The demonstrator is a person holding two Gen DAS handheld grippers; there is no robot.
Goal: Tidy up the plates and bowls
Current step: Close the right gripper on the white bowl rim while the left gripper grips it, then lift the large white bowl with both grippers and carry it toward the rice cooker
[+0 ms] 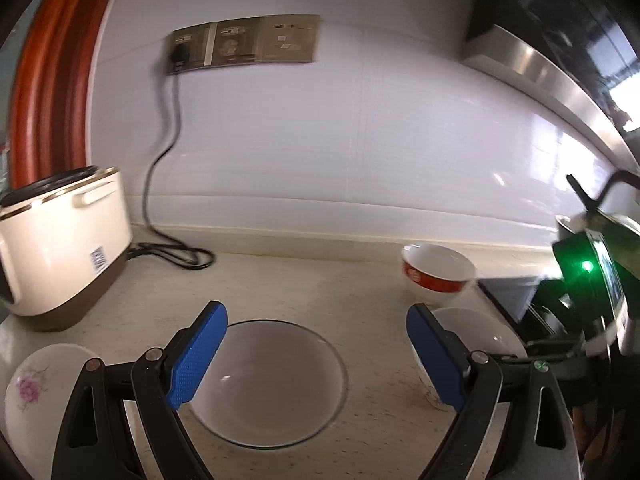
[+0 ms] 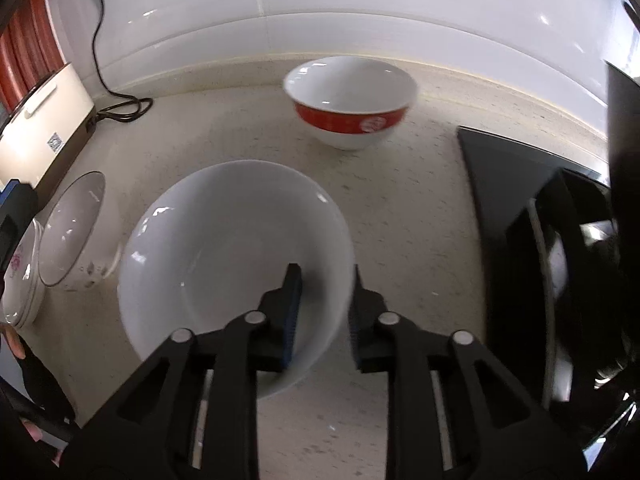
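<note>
A: Start with the largest items. What does each camera cover?

B: The countertop [image 2: 400,216] fills both views. Only the right wrist view shows the black cooktop [image 2: 520,208] at the right edge. The cream appliance [image 1: 60,248] stands at the left against the white wall, its cable running up to a socket panel [image 1: 244,42] seen fully only by the left wrist camera.

A: Location of the dishes?

B: The white bowl [image 2: 224,256] is gripped at its near right rim by the right gripper [image 2: 324,300]; one finger is inside the wall, one outside, clamped on the rim. Whether its base touches the counter cannot be determined. The red-banded bowl [image 2: 352,104] sits upright near the back wall, apart from it. The glass plate [image 1: 268,384] lies flat on the counter. The flowered plates [image 2: 20,280] are stacked at the far left; the left view shows only one pink flower motif.

A: Left gripper [image 1: 316,356] state?

B: Spread wide, holding nothing, positioned above the glass plate. The blue pads [image 1: 198,356] are visible in full only there.
</note>
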